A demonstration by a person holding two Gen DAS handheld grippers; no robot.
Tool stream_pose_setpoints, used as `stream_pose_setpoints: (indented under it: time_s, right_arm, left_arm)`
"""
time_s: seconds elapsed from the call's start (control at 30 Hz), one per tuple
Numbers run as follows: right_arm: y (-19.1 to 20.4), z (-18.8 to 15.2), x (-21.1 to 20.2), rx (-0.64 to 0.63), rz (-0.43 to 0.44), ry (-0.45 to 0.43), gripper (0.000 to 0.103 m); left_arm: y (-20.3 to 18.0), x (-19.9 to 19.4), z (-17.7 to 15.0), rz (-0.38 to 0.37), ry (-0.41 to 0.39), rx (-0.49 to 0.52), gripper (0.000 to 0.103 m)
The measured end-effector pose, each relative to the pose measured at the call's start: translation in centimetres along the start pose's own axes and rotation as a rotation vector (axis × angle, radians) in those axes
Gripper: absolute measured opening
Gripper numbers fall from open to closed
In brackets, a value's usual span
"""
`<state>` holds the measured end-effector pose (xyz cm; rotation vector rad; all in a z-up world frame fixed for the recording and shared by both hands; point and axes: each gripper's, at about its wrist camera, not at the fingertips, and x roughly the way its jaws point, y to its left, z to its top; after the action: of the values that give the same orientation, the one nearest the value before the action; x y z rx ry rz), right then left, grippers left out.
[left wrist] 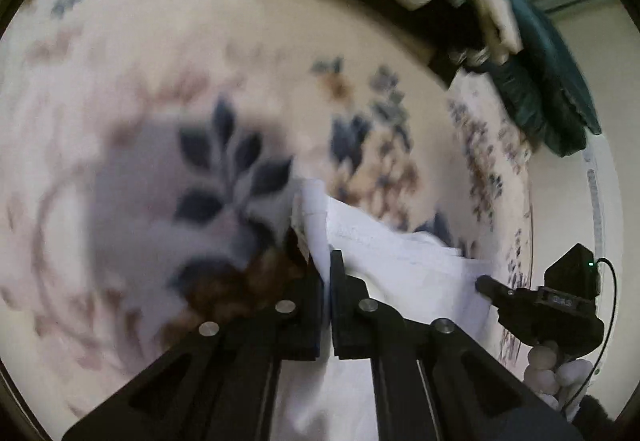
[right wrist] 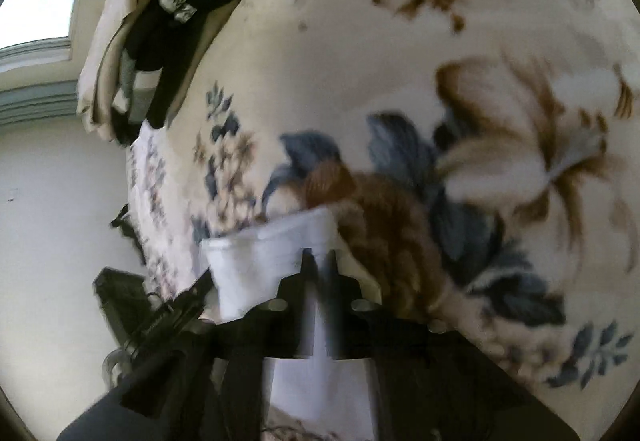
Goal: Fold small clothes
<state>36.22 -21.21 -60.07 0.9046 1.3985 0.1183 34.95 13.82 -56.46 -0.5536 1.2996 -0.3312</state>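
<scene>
A small white garment [left wrist: 392,257] hangs between my two grippers above a floral bedspread [left wrist: 200,61]. My left gripper [left wrist: 326,261] is shut on one edge of it, the cloth pinched between the black fingers. My right gripper [right wrist: 318,261] is shut on the other edge of the white garment [right wrist: 256,265], whose hemmed border stretches to the left. The right gripper also shows in the left wrist view [left wrist: 486,285], at the garment's far end. The left gripper shows at the lower left of the right wrist view [right wrist: 192,297]. Both views are blurred by motion.
The cream bedspread with blue and brown flowers [right wrist: 440,81] fills both views. A pile of folded clothes, cream, dark and teal [left wrist: 520,61], lies at the bed's far edge; it also shows in the right wrist view [right wrist: 160,25]. A pale wall and a window [right wrist: 44,1] lie beyond.
</scene>
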Motion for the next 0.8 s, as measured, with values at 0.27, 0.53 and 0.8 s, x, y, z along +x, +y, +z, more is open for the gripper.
stream_pose_setpoints:
  time_s: [0.27, 0.53, 0.8]
  right_arm:
    - [-0.6, 0.1, 0.1, 0.016, -0.054, 0.055, 0.015]
    - [-4.2, -9.1, -2.2, -0.069, -0.065, 0.251, 0.051]
    - [-3.9, -13.7, 1.3, -0.126, -0.117, 0.263, 0.015]
  left_arm:
    - [2.9, -3.3, -1.4, -0.064, 0.052, -0.080, 0.023]
    - [4.1, -5.7, -12.0, -0.066, 0.192, -0.002, 0.037]
    - [1.7, -4.6, -12.9, -0.006, 0.144, 0.107, 0.007]
